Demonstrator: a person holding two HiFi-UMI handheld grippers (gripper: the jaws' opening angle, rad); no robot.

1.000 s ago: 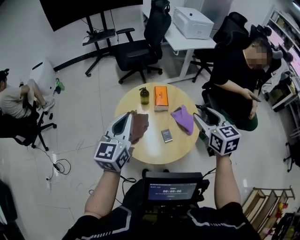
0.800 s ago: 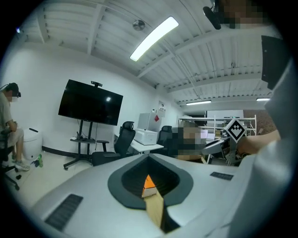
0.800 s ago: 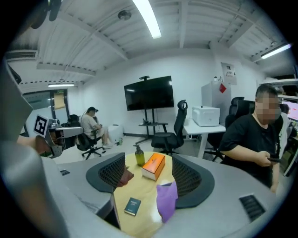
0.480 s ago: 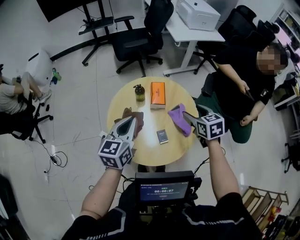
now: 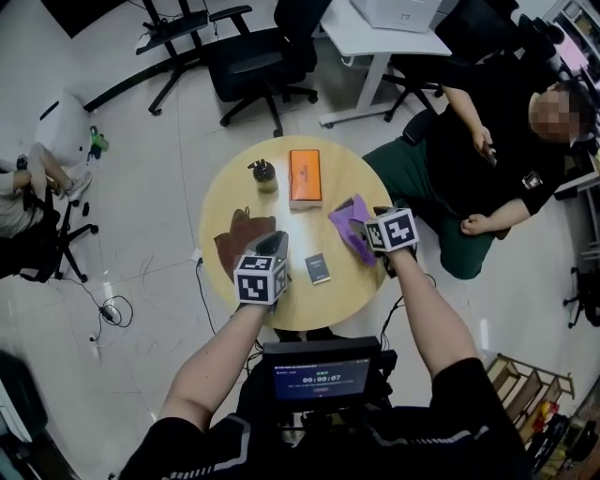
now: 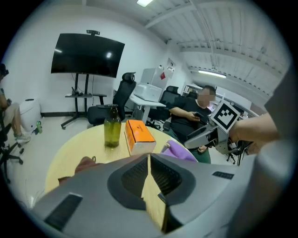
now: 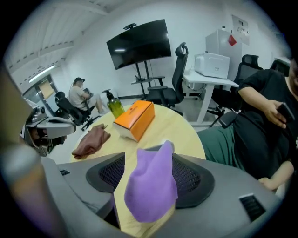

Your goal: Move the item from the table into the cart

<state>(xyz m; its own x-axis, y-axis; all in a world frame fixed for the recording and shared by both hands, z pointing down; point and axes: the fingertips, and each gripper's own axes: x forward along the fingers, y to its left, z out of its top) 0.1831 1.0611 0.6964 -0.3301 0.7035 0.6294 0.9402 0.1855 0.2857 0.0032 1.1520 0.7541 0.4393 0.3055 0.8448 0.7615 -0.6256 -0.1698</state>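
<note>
On the round wooden table (image 5: 281, 309) lie a purple cloth (image 5: 351, 225), a brown cloth (image 5: 240, 242), a small dark box (image 5: 318, 268), an orange box (image 5: 305, 176) and a green bottle (image 5: 263, 174). My right gripper (image 5: 364, 231) is open, its jaws having just widened, and they straddle the purple cloth (image 7: 150, 186) without pressing on it. My left gripper (image 5: 275, 244) hovers at the brown cloth's right edge. Its jaws (image 6: 149, 157) meet at the tips, with nothing between them. No cart is in view.
A person in black (image 5: 487, 141) sits close to the table's right side. Office chairs (image 5: 253, 66) and a white desk (image 5: 394, 28) stand behind it. A screen device (image 5: 319, 373) hangs at my chest. A wooden rack (image 5: 525, 403) is at lower right.
Both grippers have come down toward the table. The right one moved left onto the purple cloth. The left one moved right, to the brown cloth's edge.
</note>
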